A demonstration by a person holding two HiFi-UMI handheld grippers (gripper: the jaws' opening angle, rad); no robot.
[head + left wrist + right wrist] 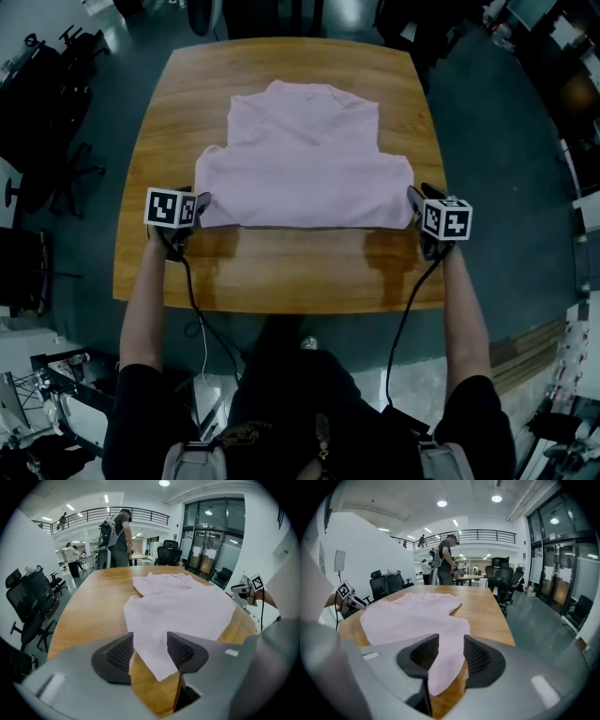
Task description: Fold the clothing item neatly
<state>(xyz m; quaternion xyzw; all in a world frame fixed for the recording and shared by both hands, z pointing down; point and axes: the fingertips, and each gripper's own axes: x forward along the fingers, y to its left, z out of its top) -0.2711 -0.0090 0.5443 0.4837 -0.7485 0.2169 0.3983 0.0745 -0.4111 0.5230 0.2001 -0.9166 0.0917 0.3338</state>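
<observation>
On the wooden table (281, 272), a pale pink clothing item (305, 169) lies flat near the middle, a little closer to the person's edge. Its near part forms a wide band with a straight, even near edge. The far part is narrower and ends in a collar-like rise at the far side. The cloth looks smooth, with only faint creases, and it sits wholly within the tabletop.

Left tool (201, 204): it is held at the near left corner of the clothing item. Seen along its own jaws (150, 646), the two ribbed pads stand well apart. The pointed corner of the pink cloth lies loose on the wood between them, and neither pad pinches it, so the tool is released.

Right tool (414, 197): it is held at the near right corner, mirroring the left. From its own camera (451, 651), the pads are likewise spread. The cloth corner runs through the gap without being clamped, so this tool is released too.

Both arms reach in from the near edge of the table.
</observation>
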